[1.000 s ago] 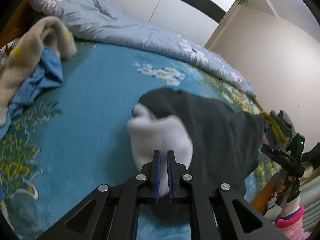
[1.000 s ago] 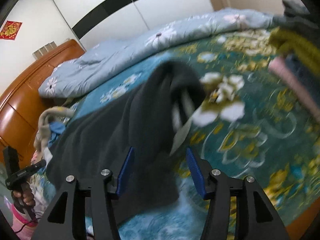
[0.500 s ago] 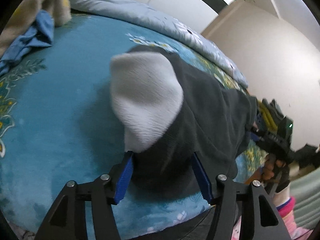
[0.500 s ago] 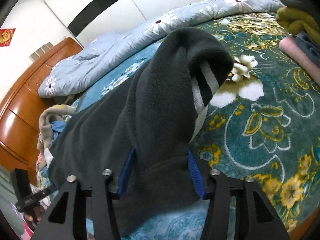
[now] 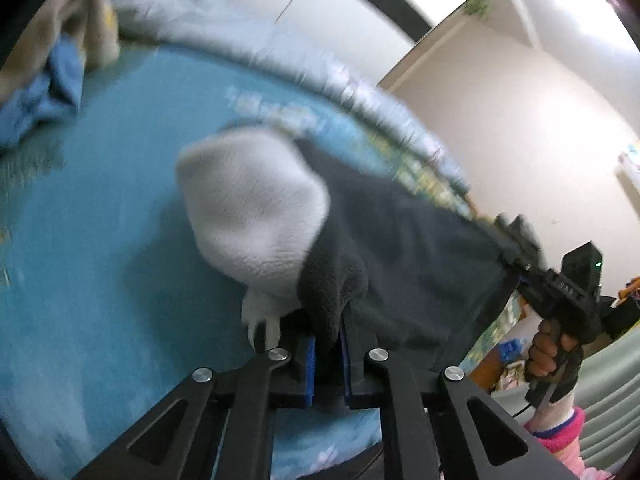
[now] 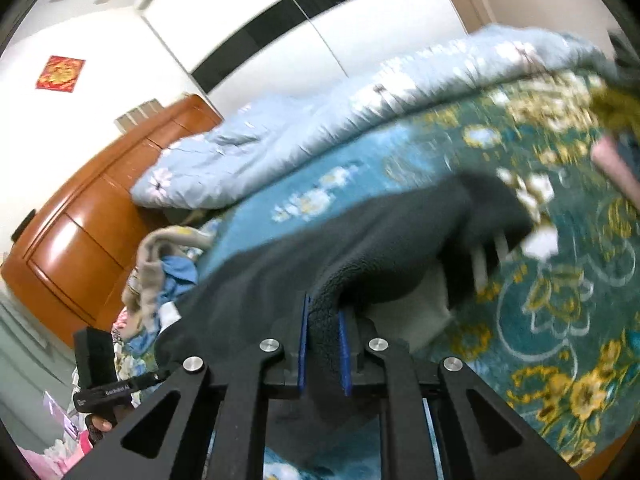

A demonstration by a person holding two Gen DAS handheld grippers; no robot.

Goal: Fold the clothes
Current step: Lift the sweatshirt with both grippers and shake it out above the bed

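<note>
One bed (image 5: 100,240) carried one pale quilt (image 6: 304,136) along its far edge and one dark fleece garment (image 5: 420,248) along its near edge. Two grippers, left gripper (image 5: 327,356) and right gripper (image 6: 325,354), had just closed and each clamped its fleece.

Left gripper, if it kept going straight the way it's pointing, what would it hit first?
The left gripper is already shut on the dark fleece garment, so more of that fleece comes first, probably its white lining just ahead, then the blue bedspread. Depth is unclear.
</note>
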